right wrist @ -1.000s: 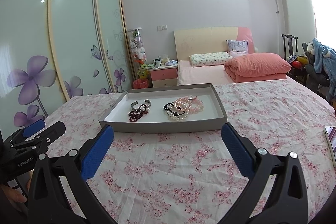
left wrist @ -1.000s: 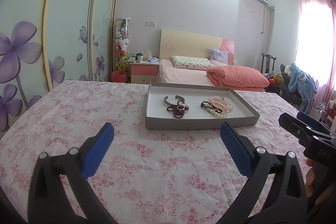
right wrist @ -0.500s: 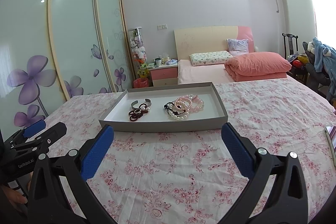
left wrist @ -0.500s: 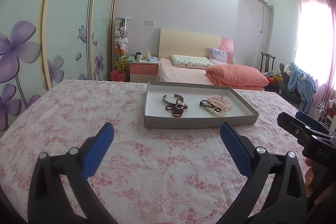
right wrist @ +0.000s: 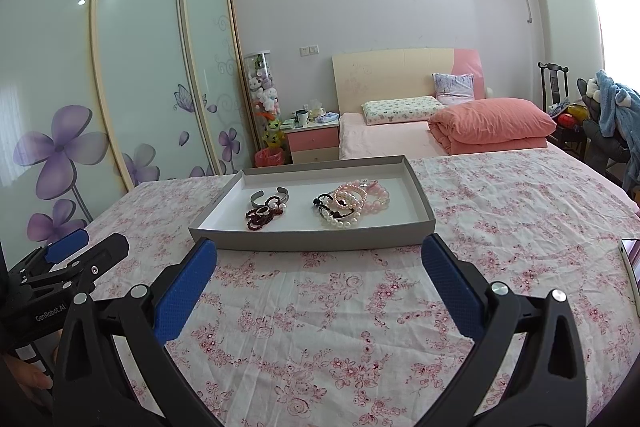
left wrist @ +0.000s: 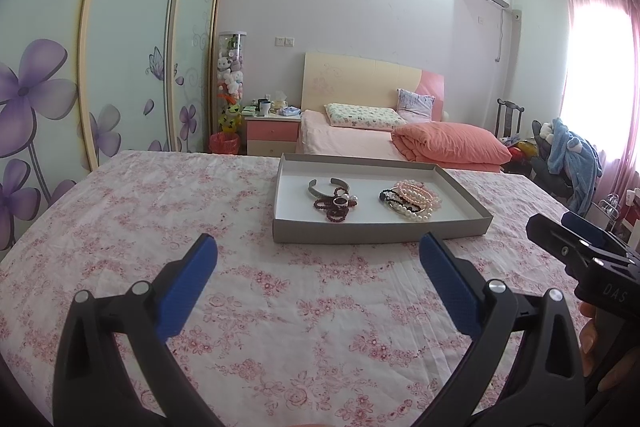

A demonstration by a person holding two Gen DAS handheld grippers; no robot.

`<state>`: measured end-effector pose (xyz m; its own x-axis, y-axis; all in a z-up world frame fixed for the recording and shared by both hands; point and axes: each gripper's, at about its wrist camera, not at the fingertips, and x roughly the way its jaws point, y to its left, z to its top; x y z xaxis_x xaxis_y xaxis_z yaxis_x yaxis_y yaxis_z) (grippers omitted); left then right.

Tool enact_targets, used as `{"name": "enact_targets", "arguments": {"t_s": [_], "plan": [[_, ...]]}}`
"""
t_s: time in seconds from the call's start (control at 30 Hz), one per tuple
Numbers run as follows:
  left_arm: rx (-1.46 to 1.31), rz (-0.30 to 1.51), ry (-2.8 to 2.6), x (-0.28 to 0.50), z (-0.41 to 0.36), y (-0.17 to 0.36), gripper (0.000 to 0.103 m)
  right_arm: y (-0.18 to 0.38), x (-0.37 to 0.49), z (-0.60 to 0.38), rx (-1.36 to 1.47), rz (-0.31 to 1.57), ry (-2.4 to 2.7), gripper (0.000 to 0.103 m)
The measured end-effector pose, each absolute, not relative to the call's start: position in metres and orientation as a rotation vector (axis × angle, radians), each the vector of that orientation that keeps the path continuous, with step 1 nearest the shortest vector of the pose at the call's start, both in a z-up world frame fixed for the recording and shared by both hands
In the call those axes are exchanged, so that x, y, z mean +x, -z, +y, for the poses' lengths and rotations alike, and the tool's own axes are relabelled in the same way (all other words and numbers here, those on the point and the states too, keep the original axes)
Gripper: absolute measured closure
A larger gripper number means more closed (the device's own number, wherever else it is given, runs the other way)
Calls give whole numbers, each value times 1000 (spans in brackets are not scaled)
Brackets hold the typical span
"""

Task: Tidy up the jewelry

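Note:
A shallow grey tray (left wrist: 380, 227) (right wrist: 312, 239) lies on the pink floral cloth ahead of both grippers. Inside it on the left are a silver cuff bangle (left wrist: 326, 185) (right wrist: 269, 195) and dark red bead bracelets (left wrist: 336, 209) (right wrist: 264, 215). On its right side lies a heap of white and pink pearl bracelets (left wrist: 412, 201) (right wrist: 352, 205). My left gripper (left wrist: 318, 255) is open and holds nothing, a short way in front of the tray. My right gripper (right wrist: 320, 259) is open too, with its blue pads (right wrist: 188, 291) just short of the tray's near wall.
The floral cloth (left wrist: 160, 211) covers a wide flat surface. A phone edge (right wrist: 632, 259) lies at the right. Behind stand a pink bed (right wrist: 440, 135), a nightstand (left wrist: 272, 135), sliding flower-print wardrobe doors (right wrist: 140, 67) and a chair with blue clothing (left wrist: 568, 155).
Both grippers have crept slightly closer to the tray. Their jaws stay open and the jewelry has not moved.

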<state>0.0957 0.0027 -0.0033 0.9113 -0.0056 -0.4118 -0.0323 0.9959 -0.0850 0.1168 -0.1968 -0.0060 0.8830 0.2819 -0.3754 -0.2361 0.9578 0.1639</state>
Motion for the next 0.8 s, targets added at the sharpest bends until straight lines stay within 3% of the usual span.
{"name": "enact_targets", "arguments": {"t_s": [0.8], "plan": [[-95,428,-15,95,0,8,4,7,117,-196,116,411,-270,2]]}}
